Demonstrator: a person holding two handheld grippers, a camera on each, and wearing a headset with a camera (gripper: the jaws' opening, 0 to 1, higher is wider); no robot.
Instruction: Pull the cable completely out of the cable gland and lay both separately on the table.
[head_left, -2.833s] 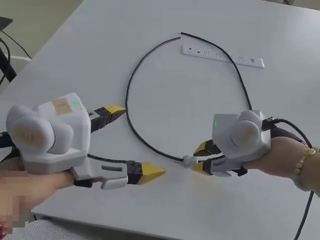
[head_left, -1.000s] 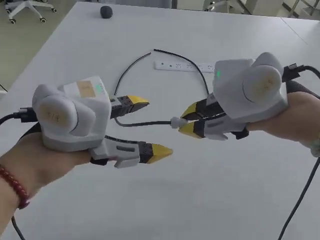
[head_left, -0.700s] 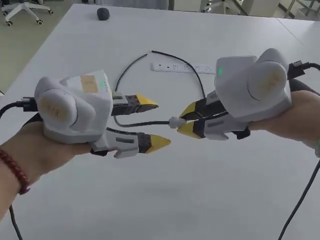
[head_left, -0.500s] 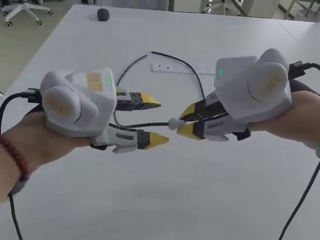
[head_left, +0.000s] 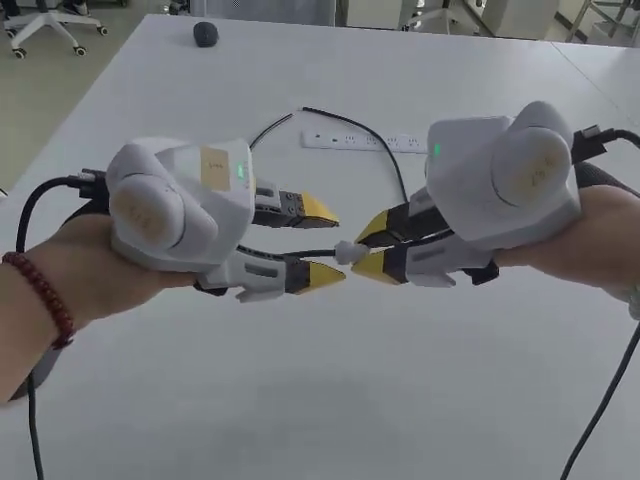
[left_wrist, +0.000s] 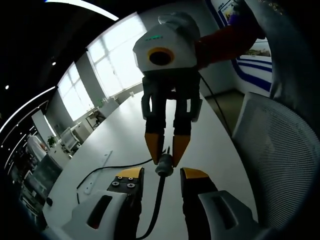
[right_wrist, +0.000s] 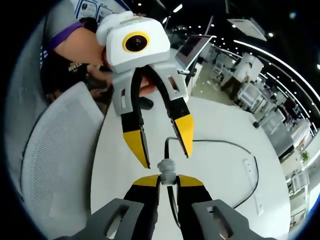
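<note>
One shift, left gripper (head_left: 338, 242) nearer cable gland (head_left: 348, 252), right gripper (head_left: 360, 254) clamping it

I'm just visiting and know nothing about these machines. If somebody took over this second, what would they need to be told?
Right gripper: shut on the cable gland, holding it up off the table.
Left gripper: open, with a jaw on either side of the cable right beside the gland, not gripping.
Cable: threaded through the gland; the rest trails across the table.
Done: gland is gripped.
Left: close the left gripper on the cable, pull it fully out, then lay the cable and gland apart on the table.
</note>
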